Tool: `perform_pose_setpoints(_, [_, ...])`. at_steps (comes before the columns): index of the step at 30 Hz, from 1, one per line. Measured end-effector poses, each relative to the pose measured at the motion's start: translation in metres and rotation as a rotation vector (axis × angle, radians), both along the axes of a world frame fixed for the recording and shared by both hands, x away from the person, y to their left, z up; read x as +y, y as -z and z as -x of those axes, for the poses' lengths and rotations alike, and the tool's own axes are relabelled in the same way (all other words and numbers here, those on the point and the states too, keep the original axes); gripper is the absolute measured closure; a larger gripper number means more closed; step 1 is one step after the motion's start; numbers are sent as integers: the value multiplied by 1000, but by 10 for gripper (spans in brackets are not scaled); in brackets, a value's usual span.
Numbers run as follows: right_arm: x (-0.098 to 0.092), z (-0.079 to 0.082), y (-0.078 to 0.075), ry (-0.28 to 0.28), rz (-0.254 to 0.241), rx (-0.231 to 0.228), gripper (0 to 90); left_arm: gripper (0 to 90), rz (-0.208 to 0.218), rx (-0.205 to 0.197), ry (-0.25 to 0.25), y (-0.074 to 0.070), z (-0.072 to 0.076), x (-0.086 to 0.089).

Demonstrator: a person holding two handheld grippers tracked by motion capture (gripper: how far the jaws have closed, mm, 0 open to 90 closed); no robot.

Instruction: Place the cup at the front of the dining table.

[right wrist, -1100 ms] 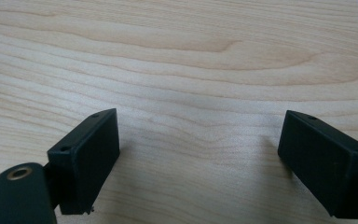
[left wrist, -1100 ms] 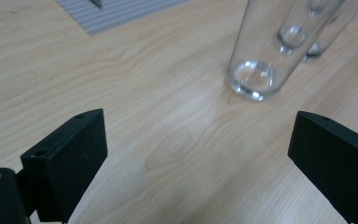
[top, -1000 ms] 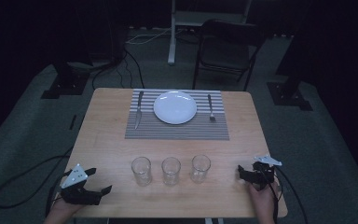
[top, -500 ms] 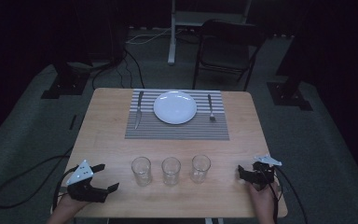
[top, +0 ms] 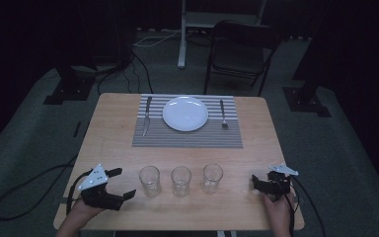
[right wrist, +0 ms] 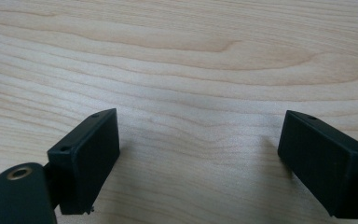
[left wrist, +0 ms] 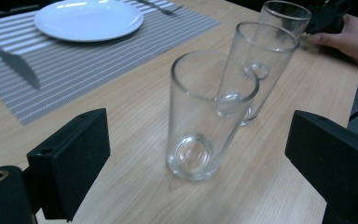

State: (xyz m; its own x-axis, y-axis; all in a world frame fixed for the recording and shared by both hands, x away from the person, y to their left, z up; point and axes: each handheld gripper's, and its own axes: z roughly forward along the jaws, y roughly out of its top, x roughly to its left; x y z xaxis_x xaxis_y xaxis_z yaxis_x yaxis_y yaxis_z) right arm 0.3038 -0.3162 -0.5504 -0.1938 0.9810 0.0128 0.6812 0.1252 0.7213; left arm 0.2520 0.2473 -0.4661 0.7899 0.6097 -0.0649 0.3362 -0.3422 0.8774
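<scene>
Jaws spread wide on both grippers, the left gripper (top: 121, 184) lines up on the near glass (left wrist: 205, 116), apparently approaching to grasp; next: advance, then close.

Right tool (right wrist: 198, 163) jaws wide apart at lower frame, bare wood bench (right wrist: 191, 60) between and above them.

A light wooden table (top: 113, 133) carries a grey striped placemat (top: 187, 136) at its far side, with a round white plate (top: 185, 113) on the mat between a metal knife (top: 147, 116) and a metal fork (top: 223, 114). Nearer, three clear drinking glasses (top: 181, 180) stand upright in a row. Beyond the table, a dark folding chair (top: 239, 54) stands on grey carpet (top: 29, 128).
</scene>
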Motion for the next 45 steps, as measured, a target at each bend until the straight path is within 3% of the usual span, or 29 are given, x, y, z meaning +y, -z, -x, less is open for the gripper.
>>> perform_pose_setpoints(18, [0, 0, 0, 0, 0, 0, 123, 70, -24, 0, 92, -17, -19, -35])
perform_pose_setpoints(26, [0, 0, 0, 0, 0, -1, 123, 70, -66, 10, 120, -19, -26, -52])
perform_pose_setpoints(32, [0, 0, 0, -1, 1, -1, 123, 70, -45, 24, 147, -22, -33, -62])
perform_pose_setpoints(36, [0, 0, 0, -1, 1, -1, 123, 71, -78, 18, 149, -23, -36, -71])
perform_pose_setpoints(45, [0, 0, 0, -1, 1, -1, 123, 70, -100, 27, 178, -27, -42, -86])
